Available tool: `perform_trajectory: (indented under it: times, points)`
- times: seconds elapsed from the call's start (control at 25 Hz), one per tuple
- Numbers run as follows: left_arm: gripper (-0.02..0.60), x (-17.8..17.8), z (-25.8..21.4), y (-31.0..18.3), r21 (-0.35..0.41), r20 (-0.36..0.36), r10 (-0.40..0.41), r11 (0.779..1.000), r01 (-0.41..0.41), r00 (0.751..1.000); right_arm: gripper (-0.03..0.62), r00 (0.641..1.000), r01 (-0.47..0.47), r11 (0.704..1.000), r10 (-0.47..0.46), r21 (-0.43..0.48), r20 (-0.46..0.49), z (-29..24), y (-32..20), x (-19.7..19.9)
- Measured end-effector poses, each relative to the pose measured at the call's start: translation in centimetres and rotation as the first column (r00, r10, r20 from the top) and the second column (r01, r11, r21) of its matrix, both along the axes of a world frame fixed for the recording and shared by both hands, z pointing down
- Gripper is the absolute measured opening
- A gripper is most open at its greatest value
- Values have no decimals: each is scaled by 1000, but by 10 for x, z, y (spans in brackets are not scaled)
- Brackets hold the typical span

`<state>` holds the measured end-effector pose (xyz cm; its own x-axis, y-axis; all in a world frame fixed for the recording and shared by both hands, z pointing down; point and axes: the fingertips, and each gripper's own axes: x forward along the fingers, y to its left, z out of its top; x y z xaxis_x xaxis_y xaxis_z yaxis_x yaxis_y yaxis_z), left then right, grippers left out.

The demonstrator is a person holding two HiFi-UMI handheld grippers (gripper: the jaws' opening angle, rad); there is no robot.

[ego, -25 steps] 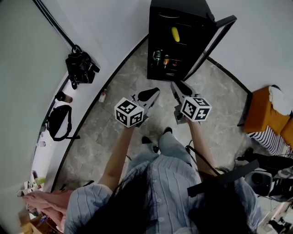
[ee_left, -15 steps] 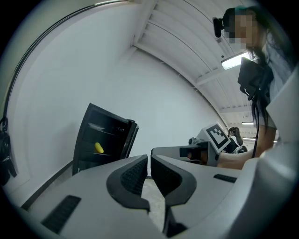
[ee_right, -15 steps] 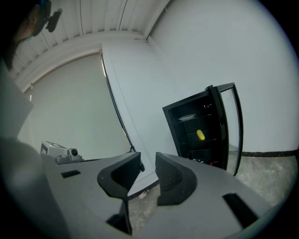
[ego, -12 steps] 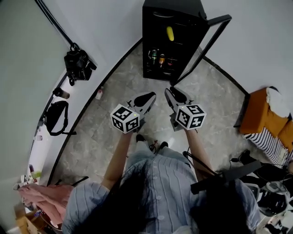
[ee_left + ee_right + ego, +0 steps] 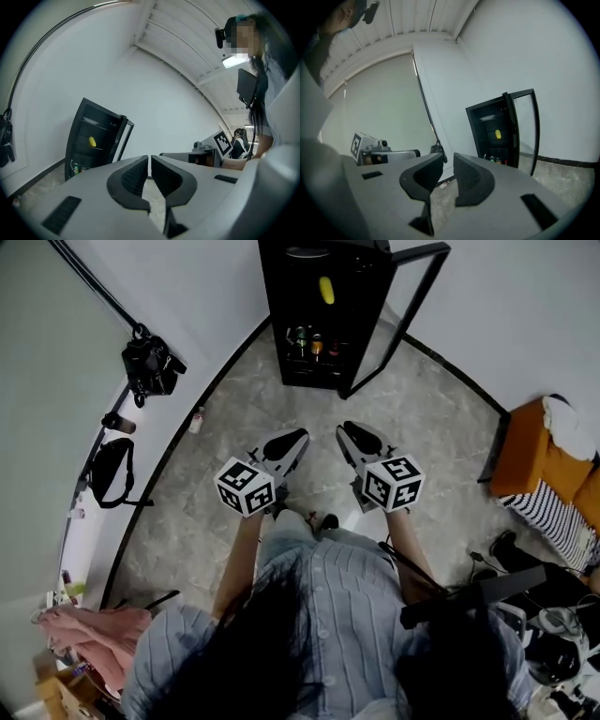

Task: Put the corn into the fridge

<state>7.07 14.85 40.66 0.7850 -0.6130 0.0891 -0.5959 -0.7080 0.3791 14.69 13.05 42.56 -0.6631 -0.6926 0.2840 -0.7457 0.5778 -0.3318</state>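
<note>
The black fridge (image 5: 361, 296) stands with its glass door (image 5: 401, 317) swung wide, and that door looks to be the one job left: by my reading the corn is already delivered, so you only need to shut the fridge, if the task wants even that. Both your tools hang in front of the fridge, well apart from it. The left gripper (image 5: 286, 439) has its jaws pressed together on nothing. The right gripper (image 5: 354, 432) is closing its jaws, with a narrow gap left between them and nothing in it. A few drink cans (image 5: 309, 341) stand on the fridge's lower shelf. Above them, on an upper shelf inside the fridge, lies the corn (image 5: 326, 290): a small, bright yellow, stubby oval, alone against the dark interior.
</note>
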Motion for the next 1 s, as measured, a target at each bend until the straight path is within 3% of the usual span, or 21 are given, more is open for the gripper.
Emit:
perform_trajectory:
  times: [0.52, 1.0]
  points:
    - [11, 16, -6, 52, 25, -6, -100, 995, 100, 995, 55, 997, 67, 998, -67, -5, 50, 3, 65, 20]
    - [11, 26, -1, 102, 39, 1, -113, 993, 113, 994, 49, 992, 120, 992, -121, 25, 44, 5, 108, 15]
